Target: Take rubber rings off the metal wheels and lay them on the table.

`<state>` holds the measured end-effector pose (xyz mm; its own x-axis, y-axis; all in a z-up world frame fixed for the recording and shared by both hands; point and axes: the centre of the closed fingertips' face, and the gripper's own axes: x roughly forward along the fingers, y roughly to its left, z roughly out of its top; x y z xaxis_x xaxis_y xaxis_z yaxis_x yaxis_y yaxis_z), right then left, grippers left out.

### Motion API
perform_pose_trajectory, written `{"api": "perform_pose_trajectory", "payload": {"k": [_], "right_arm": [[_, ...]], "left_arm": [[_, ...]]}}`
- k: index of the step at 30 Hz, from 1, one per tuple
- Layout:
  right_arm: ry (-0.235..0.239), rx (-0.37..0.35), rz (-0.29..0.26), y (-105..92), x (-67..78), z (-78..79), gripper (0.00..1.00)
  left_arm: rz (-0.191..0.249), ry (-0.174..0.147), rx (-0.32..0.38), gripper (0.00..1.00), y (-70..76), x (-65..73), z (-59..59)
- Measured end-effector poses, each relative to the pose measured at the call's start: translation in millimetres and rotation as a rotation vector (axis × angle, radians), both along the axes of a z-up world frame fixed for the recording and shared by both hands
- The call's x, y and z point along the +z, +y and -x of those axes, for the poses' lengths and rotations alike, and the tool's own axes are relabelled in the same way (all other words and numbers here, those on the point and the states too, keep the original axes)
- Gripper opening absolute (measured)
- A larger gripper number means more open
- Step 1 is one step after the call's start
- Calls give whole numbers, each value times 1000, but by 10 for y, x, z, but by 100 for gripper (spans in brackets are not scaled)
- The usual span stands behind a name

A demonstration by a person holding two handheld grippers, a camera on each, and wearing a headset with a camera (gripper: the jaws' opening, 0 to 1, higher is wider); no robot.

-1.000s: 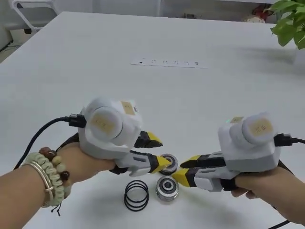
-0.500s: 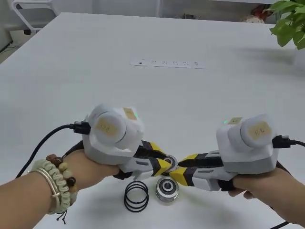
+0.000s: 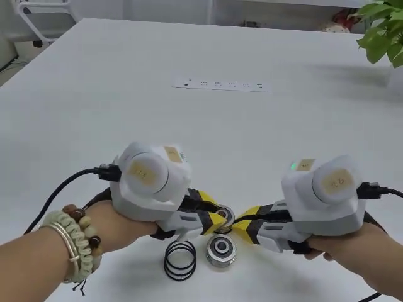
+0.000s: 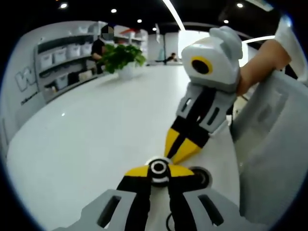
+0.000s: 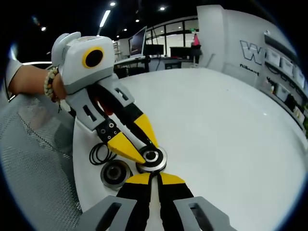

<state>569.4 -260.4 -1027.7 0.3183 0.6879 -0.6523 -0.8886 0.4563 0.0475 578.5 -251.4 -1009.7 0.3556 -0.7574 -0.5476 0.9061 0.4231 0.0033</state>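
Note:
My left gripper is shut on a small metal wheel, held just above the white table. In the left gripper view the wheel sits between my yellow fingertips. My right gripper comes in from the right, jaws shut at the wheel's rim; it seems to pinch the black rubber ring on the wheel. A second wheel lies flat on the table just below. Loose black rubber rings lie beside it.
A white power strip lies flat at mid-table. A potted plant stands at the far right corner. A black cable trails from the left gripper. The near table edge is close to my hands.
The left gripper's jaws have closed on the wheel and dropped slightly. The right gripper's tips have moved in against the wheel's rim. The loose rings and second wheel stayed put.

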Motion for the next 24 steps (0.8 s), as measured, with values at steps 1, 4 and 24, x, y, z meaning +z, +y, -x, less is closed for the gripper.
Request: {"api": "perform_pose_trajectory", "payload": {"k": [1, 4, 24], "right_arm": [[-5, 3, 7, -2, -2, 0, 1], [2, -6, 5, -7, -5, -8, 1], [235, -228, -169, -72, 48, -75, 0]], "left_arm": [[-1, -1, -1, 14, -1, -3, -2], [-1, -3, -1, 14, -1, 8, 3], [-10, -18, 3, 14, 12, 19, 6]]}}
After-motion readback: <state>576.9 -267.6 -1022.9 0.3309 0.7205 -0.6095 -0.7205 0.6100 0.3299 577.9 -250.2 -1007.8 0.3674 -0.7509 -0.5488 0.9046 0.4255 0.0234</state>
